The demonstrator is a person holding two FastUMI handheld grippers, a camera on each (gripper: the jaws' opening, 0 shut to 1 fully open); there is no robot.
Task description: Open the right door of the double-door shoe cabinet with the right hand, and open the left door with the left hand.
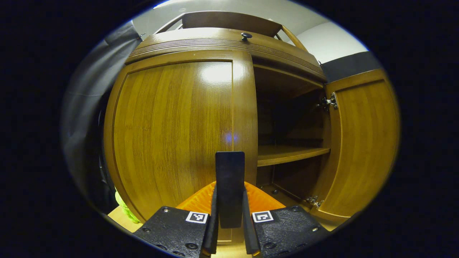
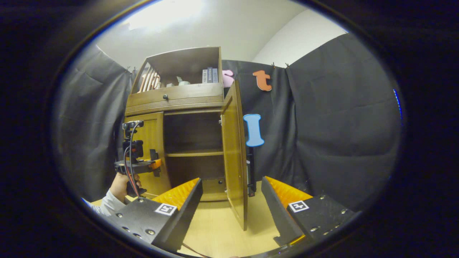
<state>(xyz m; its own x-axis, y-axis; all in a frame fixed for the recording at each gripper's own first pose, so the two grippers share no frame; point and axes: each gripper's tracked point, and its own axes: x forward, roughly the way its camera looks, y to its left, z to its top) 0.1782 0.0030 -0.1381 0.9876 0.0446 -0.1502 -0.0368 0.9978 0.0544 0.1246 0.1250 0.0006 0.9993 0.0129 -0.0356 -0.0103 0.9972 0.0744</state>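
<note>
The brown wooden shoe cabinet (image 1: 222, 44) stands close in the left gripper view. Its left door (image 1: 172, 132) is closed. My left gripper (image 1: 229, 195) is shut on that door's black upright handle (image 1: 229, 168), one finger pressing each side. The right door (image 1: 362, 143) is swung wide open, baring a dark inside with one shelf (image 1: 287, 153). In the right gripper view the right door (image 2: 235, 150) stands edge-on, its black handle (image 2: 250, 172) on the far face. My right gripper (image 2: 231, 181) is open and holds nothing, set back from the door. A hand holds the left gripper (image 2: 138, 165) at the left door (image 2: 152, 143).
Above the doors are a drawer with a small knob (image 2: 165, 96) and an open top shelf holding books (image 2: 209, 75). Black cloth (image 2: 340, 125) hangs right of and behind the cabinet. A light wooden floor (image 2: 218, 222) lies in front. Something yellow-green (image 1: 123, 208) sits by the cabinet's lower left.
</note>
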